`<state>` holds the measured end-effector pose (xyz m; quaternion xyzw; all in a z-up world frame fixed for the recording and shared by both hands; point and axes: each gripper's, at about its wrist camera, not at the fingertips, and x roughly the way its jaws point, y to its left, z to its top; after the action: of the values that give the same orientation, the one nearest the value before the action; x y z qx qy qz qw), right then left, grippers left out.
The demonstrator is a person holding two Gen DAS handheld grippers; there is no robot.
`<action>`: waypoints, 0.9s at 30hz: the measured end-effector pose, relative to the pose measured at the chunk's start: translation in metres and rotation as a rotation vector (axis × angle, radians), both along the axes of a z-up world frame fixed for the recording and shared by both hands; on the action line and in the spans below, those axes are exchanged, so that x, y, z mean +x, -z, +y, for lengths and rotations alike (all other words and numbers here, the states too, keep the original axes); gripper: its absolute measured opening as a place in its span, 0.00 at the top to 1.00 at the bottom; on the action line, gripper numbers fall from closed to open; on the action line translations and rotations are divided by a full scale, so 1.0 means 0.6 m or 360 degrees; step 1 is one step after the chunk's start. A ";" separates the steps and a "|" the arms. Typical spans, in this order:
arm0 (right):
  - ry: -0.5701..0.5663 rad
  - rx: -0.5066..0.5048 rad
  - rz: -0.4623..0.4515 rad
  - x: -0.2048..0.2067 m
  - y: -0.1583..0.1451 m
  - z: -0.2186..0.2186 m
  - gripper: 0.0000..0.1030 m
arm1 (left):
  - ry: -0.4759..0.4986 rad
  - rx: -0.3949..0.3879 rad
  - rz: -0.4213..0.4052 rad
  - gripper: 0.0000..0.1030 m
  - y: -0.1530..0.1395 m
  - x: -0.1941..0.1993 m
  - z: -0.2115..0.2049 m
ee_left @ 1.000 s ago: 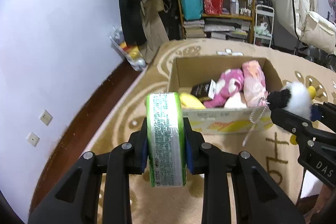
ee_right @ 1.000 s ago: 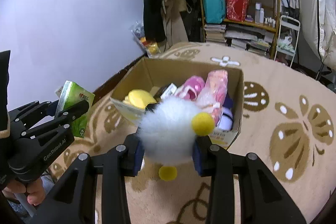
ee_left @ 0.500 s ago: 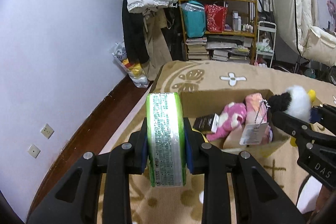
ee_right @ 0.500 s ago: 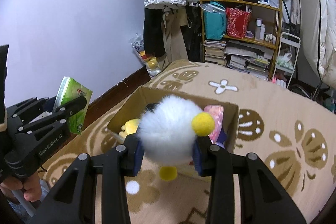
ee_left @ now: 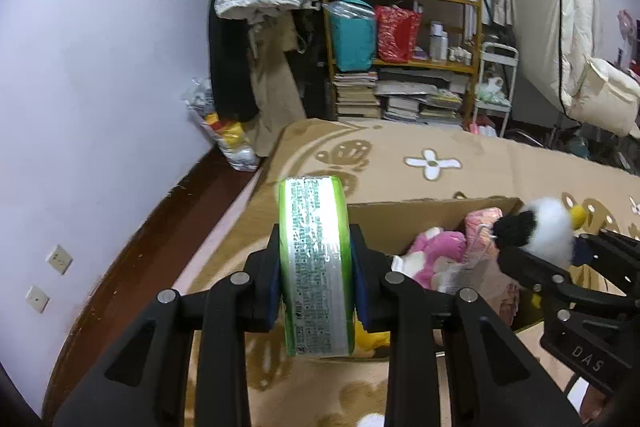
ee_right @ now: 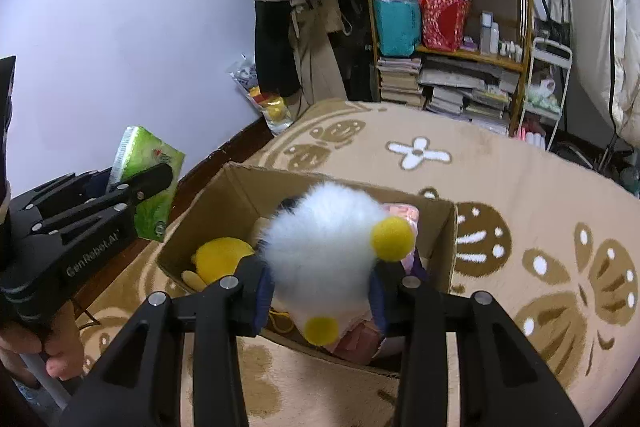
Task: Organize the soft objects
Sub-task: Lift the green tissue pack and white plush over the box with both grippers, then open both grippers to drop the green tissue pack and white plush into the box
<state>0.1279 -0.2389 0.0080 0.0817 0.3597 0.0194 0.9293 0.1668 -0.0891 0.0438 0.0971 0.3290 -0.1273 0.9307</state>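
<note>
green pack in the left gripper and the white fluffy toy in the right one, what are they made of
Green pack: looks like thin glossy plastic film, judging by the glare on its printed wrapper; probably tissues inside. White fluffy toy: seems to be long-pile synthetic plush, with fuzzy edges and yellow pom-poms.

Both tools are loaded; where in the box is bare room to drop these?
Left end of the cardboard box, between its left wall and the yellow plush, shows bare cardboard. The right end is crowded with the pink plush and pink bundle.

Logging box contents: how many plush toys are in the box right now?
2 visible: a pink plush mid-box and a yellow plush at the left end. More may be hidden behind the held white plush.
</note>
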 end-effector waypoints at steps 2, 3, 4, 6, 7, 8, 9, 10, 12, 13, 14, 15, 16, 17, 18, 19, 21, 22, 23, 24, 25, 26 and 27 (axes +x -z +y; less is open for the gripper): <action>0.0006 0.0018 0.0015 0.003 0.011 -0.006 0.59 | 0.0044 0.0021 0.0026 0.73 0.015 0.007 -0.016; 0.0010 0.0023 0.0021 0.006 0.014 -0.008 0.59 | 0.0057 0.0030 0.0038 0.72 0.022 0.010 -0.024; 0.0013 0.0030 0.0029 0.008 0.017 -0.011 0.59 | 0.0070 0.0037 0.0054 0.72 0.032 0.014 -0.031; 0.0021 0.0050 0.0044 0.010 0.024 -0.018 0.59 | 0.0084 0.0038 0.0086 0.71 0.044 0.018 -0.040; 0.0028 0.0061 0.0049 0.010 0.026 -0.021 0.59 | 0.0089 0.0031 0.0111 0.71 0.051 0.020 -0.042; 0.0033 0.0078 0.0055 0.011 0.028 -0.025 0.58 | 0.0092 0.0029 0.0135 0.71 0.057 0.023 -0.044; 0.0037 0.0098 0.0057 0.011 0.029 -0.029 0.58 | 0.0090 0.0028 0.0149 0.71 0.063 0.024 -0.045; 0.0043 0.0111 0.0058 0.009 0.030 -0.030 0.56 | 0.0087 0.0027 0.0158 0.71 0.066 0.024 -0.045; 0.0052 0.0129 0.0051 0.007 0.029 -0.035 0.50 | 0.0077 0.0034 0.0191 0.71 0.075 0.027 -0.044; 0.0061 0.0130 0.0045 0.005 0.028 -0.037 0.46 | 0.0073 0.0035 0.0203 0.70 0.076 0.027 -0.042; 0.0068 0.0129 0.0041 0.003 0.027 -0.038 0.45 | 0.0065 0.0037 0.0215 0.66 0.079 0.027 -0.040; 0.0074 0.0132 0.0039 0.001 0.026 -0.040 0.43 | 0.0055 0.0040 0.0212 0.63 0.079 0.025 -0.038; 0.0081 0.0136 0.0042 0.000 0.025 -0.041 0.39 | 0.0049 0.0044 0.0200 0.52 0.078 0.022 -0.036; 0.0087 0.0138 0.0046 0.000 0.025 -0.043 0.36 | 0.0040 0.0056 0.0181 0.40 0.075 0.019 -0.035; 0.0094 0.0139 0.0046 0.000 0.023 -0.044 0.30 | 0.0035 0.0067 0.0159 0.37 0.072 0.015 -0.034; 0.0100 0.0137 0.0045 -0.001 0.021 -0.045 0.24 | 0.0036 0.0081 0.0144 0.32 0.068 0.010 -0.033; 0.0111 0.0127 0.0037 -0.005 0.018 -0.045 0.20 | 0.0039 0.0105 0.0151 0.30 0.063 0.006 -0.032; 0.0115 0.0124 0.0035 -0.008 0.015 -0.046 0.17 | 0.0035 0.0111 0.0153 0.28 0.060 0.004 -0.031; 0.0119 0.0122 0.0035 -0.011 0.013 -0.046 0.13 | 0.0028 0.0113 0.0151 0.25 0.057 0.001 -0.028; 0.0123 0.0119 0.0030 -0.015 0.010 -0.047 0.07 | 0.0024 0.0112 0.0147 0.23 0.054 -0.002 -0.026; 0.0129 0.0115 0.0022 -0.019 0.007 -0.048 0.03 | 0.0015 0.0109 0.0137 0.19 0.048 -0.007 -0.022; 0.0134 0.0108 0.0009 -0.026 0.001 -0.047 0.01 | 0.0009 0.0103 0.0128 0.15 0.043 -0.011 -0.018; 0.0137 0.0101 0.0000 -0.031 -0.003 -0.047 0.00 | 0.0000 0.0094 0.0114 0.13 0.035 -0.020 -0.013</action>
<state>0.1093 -0.2669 0.0099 0.1266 0.3552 -0.0092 0.9261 0.1550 -0.0966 0.0226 0.1198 0.3656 -0.1209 0.9151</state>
